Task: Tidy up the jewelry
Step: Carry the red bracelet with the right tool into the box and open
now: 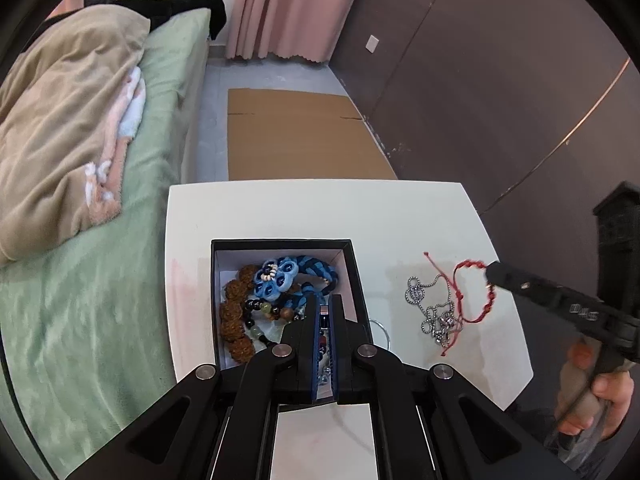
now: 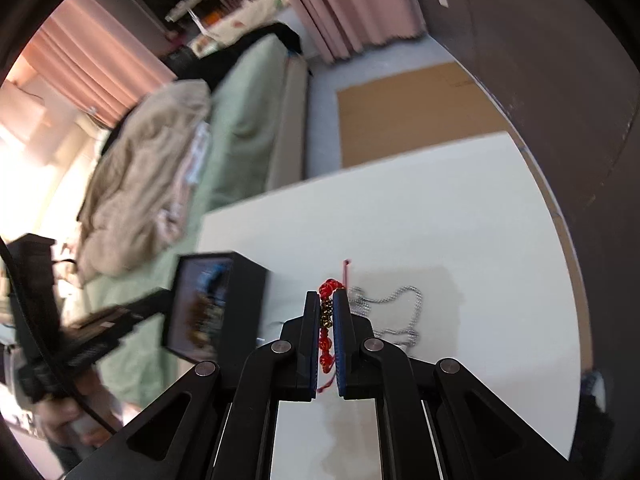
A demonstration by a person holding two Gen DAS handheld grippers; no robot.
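Observation:
A black jewelry box (image 1: pixel 356 264) stands on the white table (image 1: pixel 420 216) and holds a blue woven bracelet (image 1: pixel 292 276), brown bead strands (image 1: pixel 234 316) and other beads. My left gripper (image 1: pixel 325 312) is over the box's near right corner, its jaws nearly together on a small bead strand (image 1: pixel 322 344). My right gripper (image 2: pixel 327 300) is shut on a red braided bracelet (image 2: pixel 326 344), also seen from the left wrist (image 1: pixel 478 276), lifted just above the table. A silver ball chain (image 1: pixel 434 312) lies beside it, tangled with the red cord.
A green bed (image 1: pixel 100 300) with a beige blanket (image 1: pixel 68 128) runs along the table's left side. Flat cardboard (image 1: pixel 296 132) lies on the floor beyond the table. A dark wall (image 1: pixel 500 80) is to the right. A thin metal ring (image 1: pixel 382 330) lies by the box.

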